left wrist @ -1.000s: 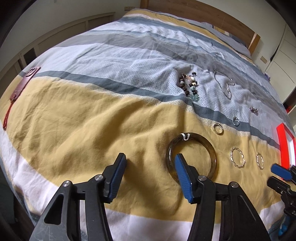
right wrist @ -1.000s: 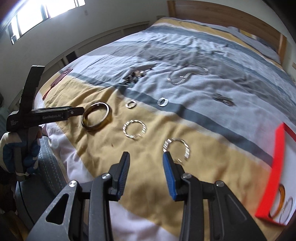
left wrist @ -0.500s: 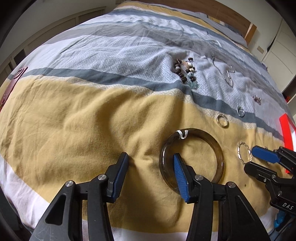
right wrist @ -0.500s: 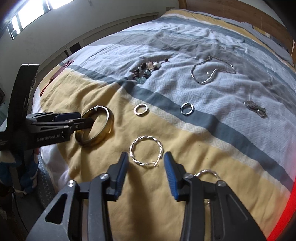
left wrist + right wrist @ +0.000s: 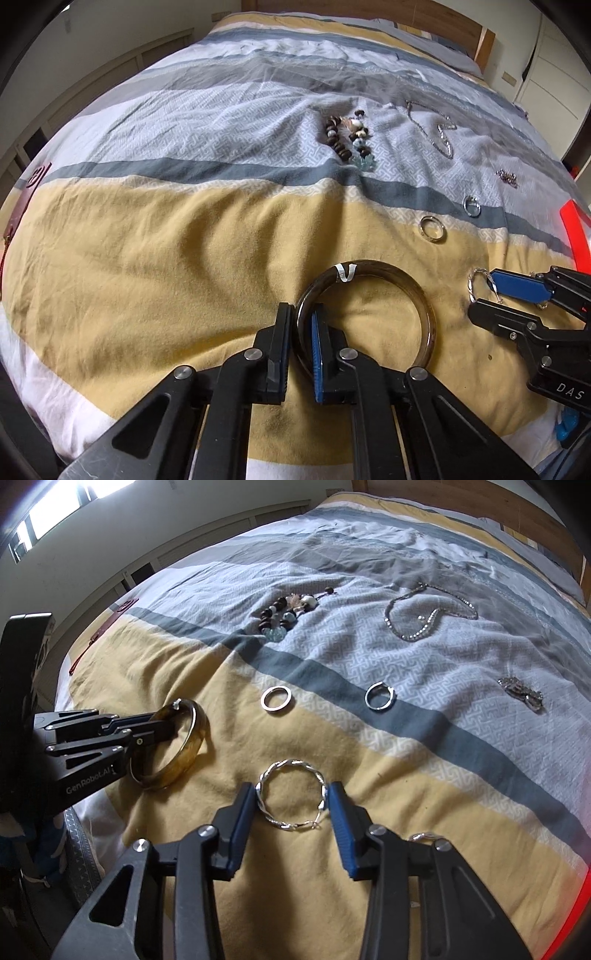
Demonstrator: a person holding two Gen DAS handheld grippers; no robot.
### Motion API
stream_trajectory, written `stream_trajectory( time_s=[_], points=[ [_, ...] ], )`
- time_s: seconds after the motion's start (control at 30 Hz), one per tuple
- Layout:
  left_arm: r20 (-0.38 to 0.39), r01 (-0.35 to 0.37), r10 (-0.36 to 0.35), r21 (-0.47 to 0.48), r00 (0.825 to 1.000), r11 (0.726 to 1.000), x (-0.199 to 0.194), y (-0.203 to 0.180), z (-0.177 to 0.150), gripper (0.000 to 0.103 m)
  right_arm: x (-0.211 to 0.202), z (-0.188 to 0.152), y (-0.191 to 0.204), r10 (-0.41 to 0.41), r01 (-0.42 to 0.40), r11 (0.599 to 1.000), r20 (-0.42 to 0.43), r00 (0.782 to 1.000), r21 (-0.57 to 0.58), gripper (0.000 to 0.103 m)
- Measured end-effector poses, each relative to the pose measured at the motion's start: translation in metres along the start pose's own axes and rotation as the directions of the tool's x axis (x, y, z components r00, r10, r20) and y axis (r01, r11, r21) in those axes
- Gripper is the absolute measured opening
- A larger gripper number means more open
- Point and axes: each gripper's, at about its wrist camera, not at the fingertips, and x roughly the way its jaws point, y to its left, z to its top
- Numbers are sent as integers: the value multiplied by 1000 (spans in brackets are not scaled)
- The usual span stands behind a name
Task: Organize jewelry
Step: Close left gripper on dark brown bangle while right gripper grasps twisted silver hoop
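Note:
My left gripper [image 5: 298,325] is shut on the near-left rim of a brown amber bangle [image 5: 413,291] that lies on the yellow stripe of the bedspread; the same grip shows in the right wrist view [image 5: 162,731] on the bangle [image 5: 184,749]. My right gripper [image 5: 291,797] is open, its jaws on either side of a twisted silver hoop [image 5: 291,771] lying flat on the bed. In the left wrist view the right gripper [image 5: 491,295] sits around that hoop [image 5: 476,277].
Two small rings [image 5: 275,698] [image 5: 379,696], a bead bracelet [image 5: 284,616], a silver chain [image 5: 424,616] and a small brooch [image 5: 521,694] lie on the bedspread. Another hoop [image 5: 424,836] peeks from behind my right finger. A red tray edge [image 5: 574,236] is at far right.
My left gripper closed on the bangle's rim. My right gripper moved forward and down until its open jaws flank the twisted hoop.

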Motion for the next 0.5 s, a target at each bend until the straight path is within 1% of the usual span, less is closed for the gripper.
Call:
stream_trajectory(
  time_s=[0.23,0.5],
  points=[
    [41,-8,9,-8,999,1000,-24,-2,-2,10,-27,-2,5,6,-5,1000,43,999,-8,38],
    [96,-14,14,-6,995,1000,-61,-9,-3,9,-82,-10,6,-10,11,1000,124,992,-2,38]
  ],
)
